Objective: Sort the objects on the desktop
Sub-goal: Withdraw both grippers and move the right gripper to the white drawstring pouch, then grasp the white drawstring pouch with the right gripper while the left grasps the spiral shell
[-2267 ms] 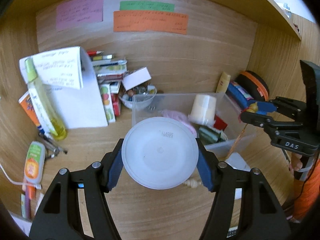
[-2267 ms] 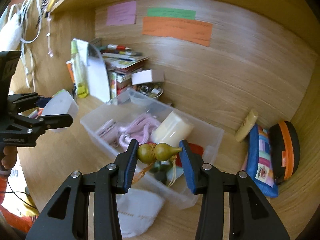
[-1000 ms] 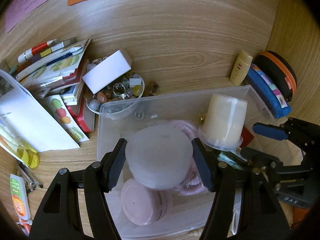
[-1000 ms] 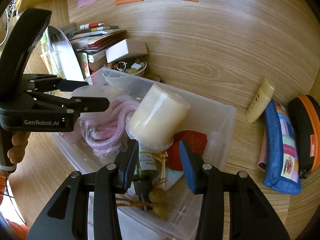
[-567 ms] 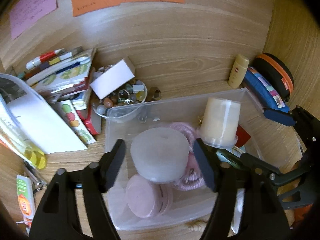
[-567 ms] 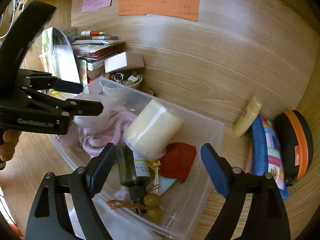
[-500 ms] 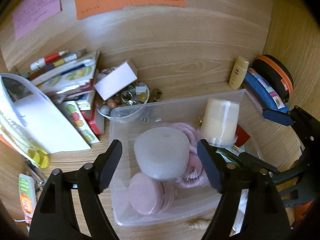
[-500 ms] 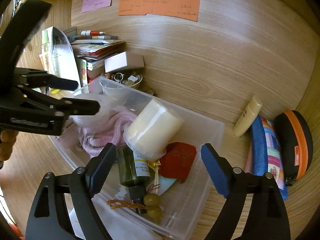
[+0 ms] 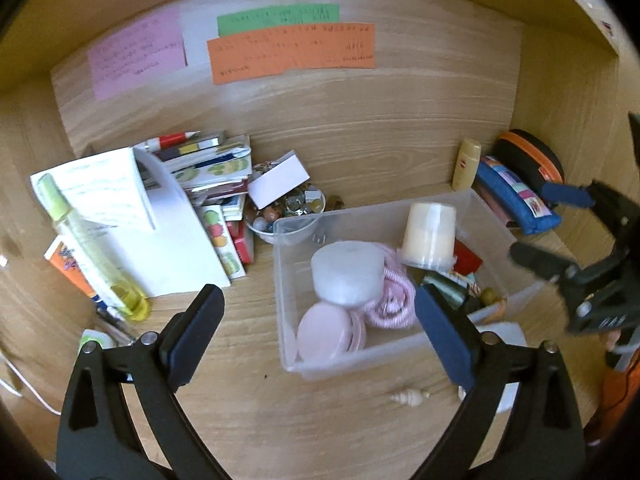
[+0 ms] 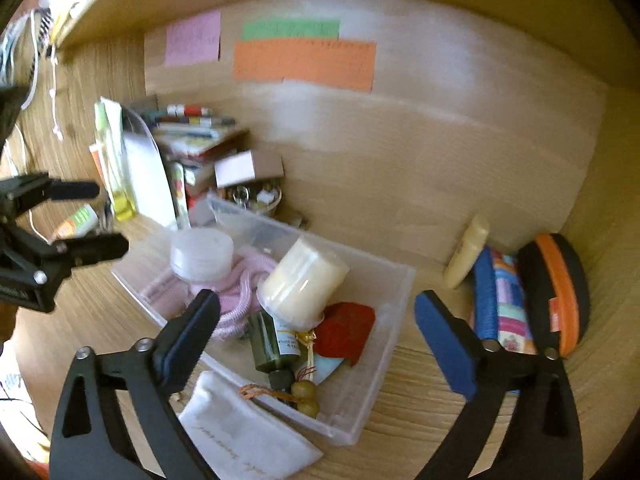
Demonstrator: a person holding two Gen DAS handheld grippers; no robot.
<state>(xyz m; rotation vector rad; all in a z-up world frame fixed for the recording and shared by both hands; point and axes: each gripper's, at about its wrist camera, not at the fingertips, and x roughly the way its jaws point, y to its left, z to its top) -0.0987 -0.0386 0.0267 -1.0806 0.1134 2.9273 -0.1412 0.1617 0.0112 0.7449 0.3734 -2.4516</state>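
Both grippers now spread, empty, backed off: left gripper (image 9: 318, 330), right gripper (image 10: 316, 336). Frosted round jar (image 9: 347, 267) and glossy gourd charm (image 10: 306, 397) dropped in clear plastic bin (image 9: 400, 346).

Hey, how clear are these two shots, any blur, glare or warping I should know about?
Left wrist view: fairly sharp at the clear bin, motion smear on the right gripper at the edge, shelf lines bowed by the fisheye. Right wrist view: softer overall, writing on the orange note unreadable, a pale washed-out patch on the back panel, dark corners.
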